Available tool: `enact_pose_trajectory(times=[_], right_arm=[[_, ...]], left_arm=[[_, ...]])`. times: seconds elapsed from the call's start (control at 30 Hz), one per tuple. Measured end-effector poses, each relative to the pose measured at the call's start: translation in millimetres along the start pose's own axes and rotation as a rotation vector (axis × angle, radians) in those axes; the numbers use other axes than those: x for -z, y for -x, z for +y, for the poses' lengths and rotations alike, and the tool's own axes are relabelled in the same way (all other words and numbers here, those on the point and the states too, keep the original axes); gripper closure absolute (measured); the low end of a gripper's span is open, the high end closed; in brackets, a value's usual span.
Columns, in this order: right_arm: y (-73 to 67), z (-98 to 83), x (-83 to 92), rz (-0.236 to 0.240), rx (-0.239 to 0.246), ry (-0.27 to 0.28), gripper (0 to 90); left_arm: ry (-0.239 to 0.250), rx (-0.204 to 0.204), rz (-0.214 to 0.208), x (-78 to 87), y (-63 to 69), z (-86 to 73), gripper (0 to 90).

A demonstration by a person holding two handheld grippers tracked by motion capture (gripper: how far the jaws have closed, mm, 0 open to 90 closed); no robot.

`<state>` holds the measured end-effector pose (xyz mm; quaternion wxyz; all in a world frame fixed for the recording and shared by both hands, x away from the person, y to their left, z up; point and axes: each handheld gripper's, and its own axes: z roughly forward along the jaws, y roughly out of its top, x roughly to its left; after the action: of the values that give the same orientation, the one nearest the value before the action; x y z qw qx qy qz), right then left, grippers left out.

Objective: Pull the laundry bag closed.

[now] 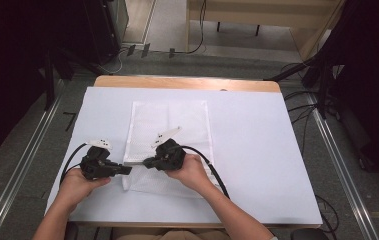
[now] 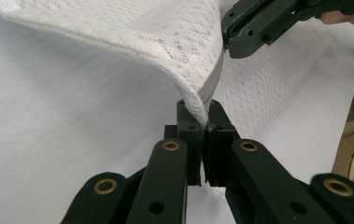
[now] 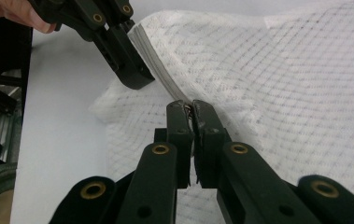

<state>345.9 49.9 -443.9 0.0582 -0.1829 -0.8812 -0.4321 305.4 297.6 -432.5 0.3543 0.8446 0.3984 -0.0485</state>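
Note:
A white mesh bag (image 1: 172,125) lies flat in the middle of the white table (image 1: 257,150), with its near left corner lifted. My left gripper (image 1: 128,170) is shut on that corner, pinching the mesh at the end of the zipper (image 2: 214,79), as the left gripper view shows (image 2: 206,119). Just past it, my right gripper (image 1: 146,162) is shut on the small metal zipper pull (image 3: 190,108) a little way along the zipper line. The right gripper's tip (image 2: 228,44) meets the zipper above the left jaws. The left gripper (image 3: 135,77) holds the bag edge (image 3: 158,70) close by.
The table's wooden far edge (image 1: 187,82) shows beyond the white cover. Black cables (image 1: 212,167) trail from both grippers toward the person. Metal rails (image 1: 22,165) and dark equipment flank the table on the floor.

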Motion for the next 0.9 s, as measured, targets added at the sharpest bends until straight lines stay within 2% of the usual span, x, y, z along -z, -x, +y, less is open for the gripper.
enact_pose_trajectory(times=[0.13, 0.27, 0.37, 0.4, 0.57, 0.73, 0.83, 0.9], right_arm=[[-0.4, -0.8, 1.9, -0.009, 0.008, -0.001, 88.5], [2.0, -2.5, 6.9, -0.016, 0.007, -0.009, 88.5], [3.5, -2.7, 11.5, -0.005, -0.015, -0.003, 88.5], [2.5, -1.6, 12.4, -0.01, -0.009, -0.003, 88.5], [1.1, -2.4, 11.8, -0.025, 0.005, -0.025, 88.5], [1.1, -3.6, 14.9, -0.016, 0.003, -0.013, 88.5], [2.7, -5.3, 14.4, -0.027, 0.006, -0.017, 88.5], [5.3, -7.3, 13.6, -0.021, -0.008, -0.026, 88.5]], left_arm=[[0.002, 0.015, -0.01, -0.8, 0.5, 1.1, 88.1], [0.007, 0.01, -0.013, 0.4, 0.7, 1.3, 88.1], [0.012, 0.013, -0.014, 0.8, -0.1, 1.2, 88.1], [0.013, 0.015, -0.014, 1.1, -0.1, 1.2, 88.1], [-0.003, 0.004, -0.003, 0.1, 0.8, 0.3, 88.0], [0.003, 0.001, -0.012, 0.8, 1.2, 0.5, 88.0], [-0.005, -0.005, 0.002, -0.1, 2.0, -0.1, 88.1], [-0.009, -0.009, 0.005, -0.8, 2.8, -0.1, 88.1]])
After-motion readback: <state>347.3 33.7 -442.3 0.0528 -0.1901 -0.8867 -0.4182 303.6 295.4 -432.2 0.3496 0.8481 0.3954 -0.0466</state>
